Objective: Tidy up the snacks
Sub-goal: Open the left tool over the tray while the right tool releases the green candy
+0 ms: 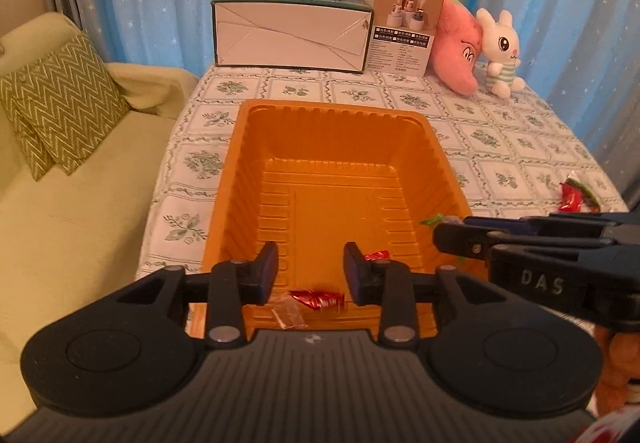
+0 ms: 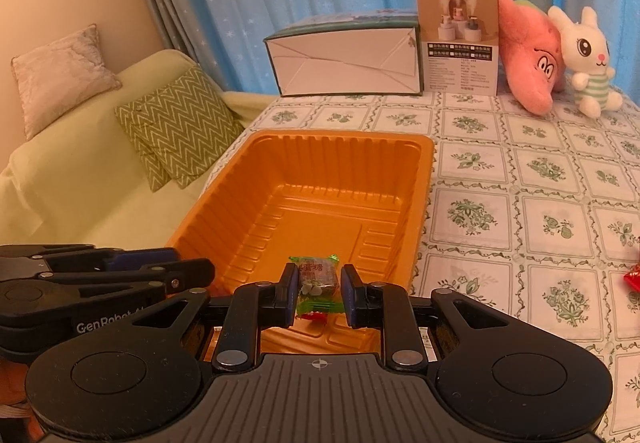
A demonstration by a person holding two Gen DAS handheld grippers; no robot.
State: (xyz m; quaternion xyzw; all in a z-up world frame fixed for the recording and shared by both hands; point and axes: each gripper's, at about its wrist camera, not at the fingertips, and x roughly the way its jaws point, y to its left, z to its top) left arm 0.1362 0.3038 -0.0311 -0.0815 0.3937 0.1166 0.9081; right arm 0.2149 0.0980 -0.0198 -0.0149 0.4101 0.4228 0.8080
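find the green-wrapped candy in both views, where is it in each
Left wrist view: only a green wrapper tip of the green-wrapped candy shows, right of centre, at the right gripper's fingers, over the orange tray.
Right wrist view: bottom centre, clamped between the fingers above the tray's near end.
Shared landmark: the white rabbit plush at the table's far right.

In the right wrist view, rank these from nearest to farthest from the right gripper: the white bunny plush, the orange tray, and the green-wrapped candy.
1. Green-wrapped candy, clamped in the right gripper.
2. Orange tray, just ahead, beneath the gripper.
3. White bunny plush, far right at the table's back.
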